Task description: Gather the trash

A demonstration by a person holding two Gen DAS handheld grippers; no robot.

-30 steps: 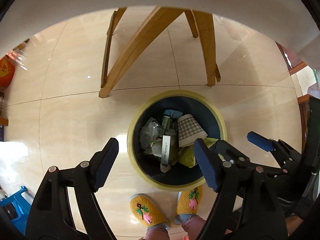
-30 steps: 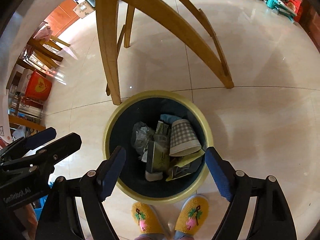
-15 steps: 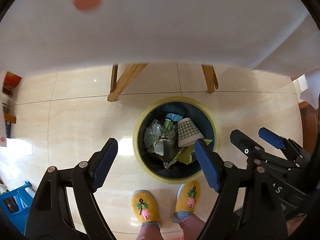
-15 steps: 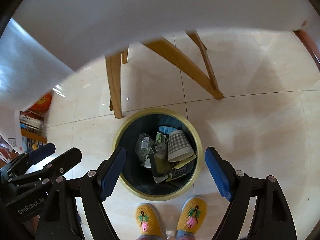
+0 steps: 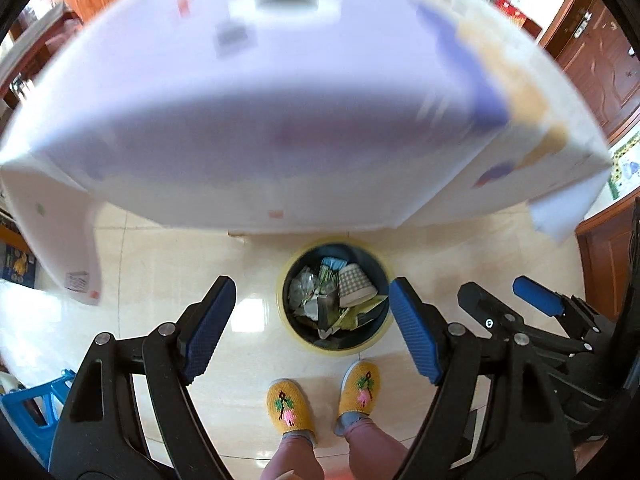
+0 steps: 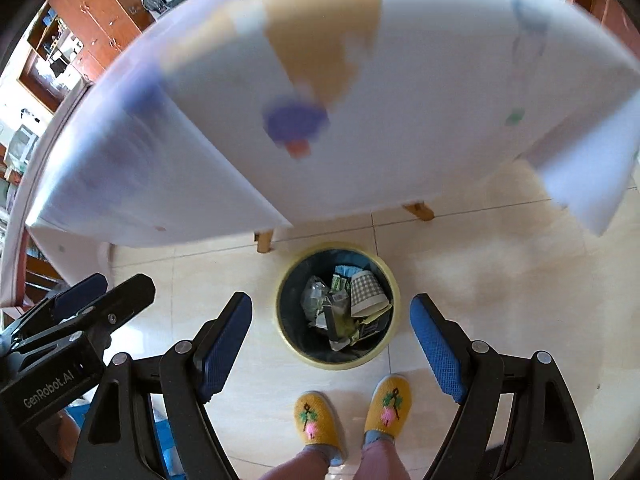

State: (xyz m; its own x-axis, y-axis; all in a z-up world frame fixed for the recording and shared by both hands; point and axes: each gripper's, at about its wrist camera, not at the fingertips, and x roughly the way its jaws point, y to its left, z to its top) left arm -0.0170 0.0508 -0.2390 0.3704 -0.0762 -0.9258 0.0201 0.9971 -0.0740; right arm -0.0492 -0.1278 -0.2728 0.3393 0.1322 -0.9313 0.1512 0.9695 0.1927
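- Down on the pale tiled floor (image 6: pixel 480 280), well below both grippers, stands a round trash bin (image 6: pixel 390 280) with a yellow rim and a dark liner.
- Inside the bin lie a checked paper cup (image 6: pixel 366 294) tipped on its side, a crumpled clear plastic bag (image 6: pixel 314 296) to its left, and yellow-green wrappers (image 6: pixel 346 324) (the smaller scraps are too jumbled to tell apart).
- From the left wrist view, the left gripper (image 5: pixel 312 320) hangs with its blue-padded fingers spread wide and nothing between them; the bin (image 5: pixel 290 320) shows through the gap, nearer the right finger.
- From the right wrist view, the right gripper (image 6: pixel 332 344) is likewise spread and empty, and the bin sits almost centred between its fingers, far below them.
- Each gripper appears in the other's view: the right one (image 5: pixel 524 300) at the right edge of the left view, the left one (image 6: pixel 96 292) at the left edge of the right view.
- Near the bin, on the person's side, stand two feet in yellow knitted slippers (image 6: pixel 320 420) with a pink flower pattern; the toes are just beside the rim.
- On the far side of the bin, a table covered with a white cloth (image 6: pixel 400 100) fills the upper half of both views (heavily blurred, with purple and tan patches).
- Two wooden table legs (image 6: pixel 264 240) show under the cloth's edge, just beyond the bin.
- Brown wooden cabinets (image 6: pixel 92 16) line the far left of the room.
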